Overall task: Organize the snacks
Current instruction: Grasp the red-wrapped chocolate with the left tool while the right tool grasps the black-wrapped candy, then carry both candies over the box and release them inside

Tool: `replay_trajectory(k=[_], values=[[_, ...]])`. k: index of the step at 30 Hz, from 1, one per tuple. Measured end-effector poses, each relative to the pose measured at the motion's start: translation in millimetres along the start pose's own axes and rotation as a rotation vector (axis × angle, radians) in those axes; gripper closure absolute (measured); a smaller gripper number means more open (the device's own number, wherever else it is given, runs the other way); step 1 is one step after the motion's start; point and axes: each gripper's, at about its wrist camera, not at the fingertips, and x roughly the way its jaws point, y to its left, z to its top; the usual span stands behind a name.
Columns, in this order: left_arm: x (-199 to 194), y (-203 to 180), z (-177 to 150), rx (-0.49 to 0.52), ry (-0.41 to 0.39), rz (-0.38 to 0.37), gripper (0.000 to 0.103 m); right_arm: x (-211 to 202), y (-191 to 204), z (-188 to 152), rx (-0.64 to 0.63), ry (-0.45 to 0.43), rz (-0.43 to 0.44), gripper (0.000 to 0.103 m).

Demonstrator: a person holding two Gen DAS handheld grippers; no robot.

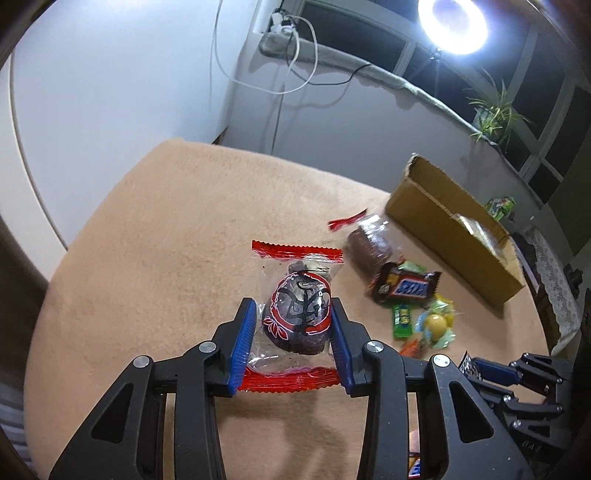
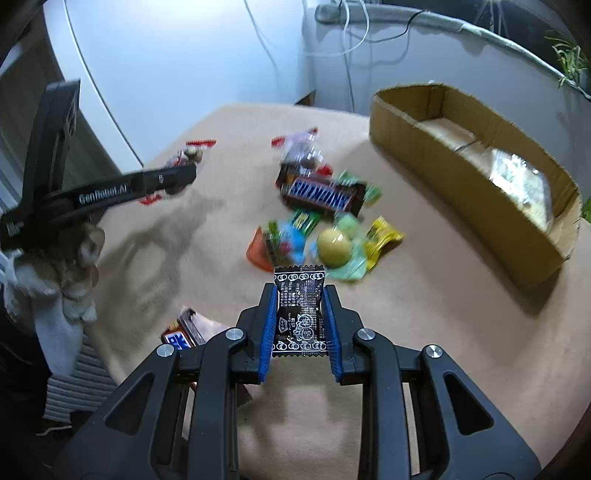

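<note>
My left gripper (image 1: 293, 308) is shut on a clear, red-edged packet with a dark cake (image 1: 297, 317), held above the tan table (image 1: 147, 258). My right gripper (image 2: 299, 291) is shut on a small black sachet with white print (image 2: 300, 314). The left gripper (image 2: 177, 177) also shows in the right wrist view at the left, with its packet partly hidden. A snack pile lies mid-table: a Snickers bar (image 2: 325, 195), a second cake packet (image 2: 303, 155), a yellow ball candy (image 2: 334, 247), a green packet (image 2: 303, 221) and a yellow wrapper (image 2: 382, 236).
An open cardboard box (image 2: 424, 155) with a clear bag inside stands at the table's far right. A blue and red wrapper (image 2: 181, 334) lies at the table's near edge. A wall, cables and a window sill are behind. A bright lamp (image 1: 456, 22) shines above.
</note>
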Motion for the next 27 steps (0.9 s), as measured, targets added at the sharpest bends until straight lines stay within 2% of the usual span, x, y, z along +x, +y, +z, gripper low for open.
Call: replay_trajectory(k=[14, 27], values=[[-3.1, -42.1, 35.7, 0.056, -0.039, -0.084, 0.066, -39.3, -50.0, 52.9, 0.064, -0.124, -0.049, 0.078], [19.1, -91.0, 79.6, 0.146, -0.049, -0.14, 0.066, -41.2, -94.8, 96.5, 0.087, -0.173, -0.077, 0.078]])
